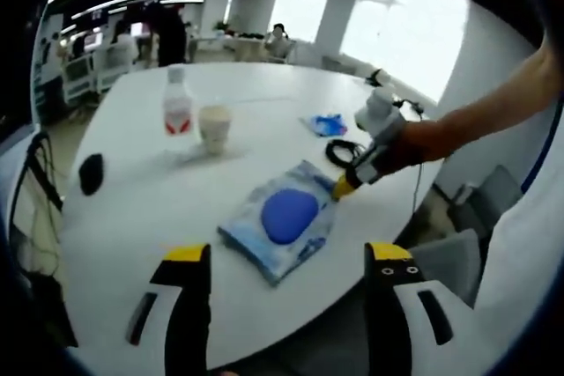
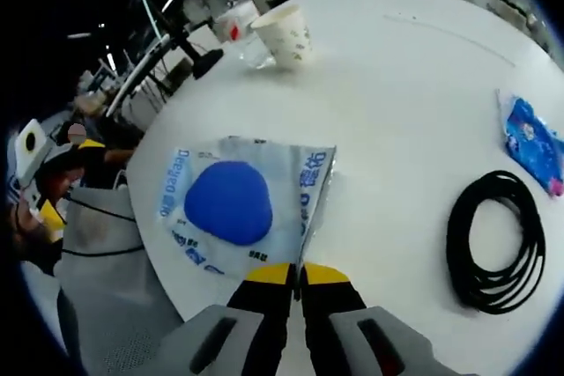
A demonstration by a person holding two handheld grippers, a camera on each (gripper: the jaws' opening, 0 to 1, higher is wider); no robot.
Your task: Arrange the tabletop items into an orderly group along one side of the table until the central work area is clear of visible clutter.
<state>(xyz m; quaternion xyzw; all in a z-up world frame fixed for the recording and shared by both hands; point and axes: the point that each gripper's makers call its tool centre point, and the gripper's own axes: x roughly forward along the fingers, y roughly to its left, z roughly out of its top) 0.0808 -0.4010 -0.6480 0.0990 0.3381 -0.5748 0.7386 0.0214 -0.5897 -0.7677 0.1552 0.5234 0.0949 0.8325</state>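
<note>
A flat pack of wet wipes (image 1: 284, 222) with a round blue lid lies near the white table's (image 1: 264, 85) front edge. My left gripper (image 1: 289, 257) hovers open just short of it, nothing between its yellow-tipped jaws. My right gripper (image 1: 348, 184) reaches in from the right and pinches the pack's corner. In the right gripper view its jaws (image 2: 298, 275) are shut on the silvery edge of the pack (image 2: 231, 204). Further back stand a water bottle (image 1: 177, 103) and a paper cup (image 1: 214, 127), side by side; both also appear in the right gripper view, bottle (image 2: 231, 8) and cup (image 2: 286, 37).
A coiled black cable (image 2: 495, 239) and a small blue packet (image 2: 531, 143) lie to the right of the pack. A black oval object (image 1: 91, 173) sits near the table's left edge. Desks, chairs and people fill the room beyond.
</note>
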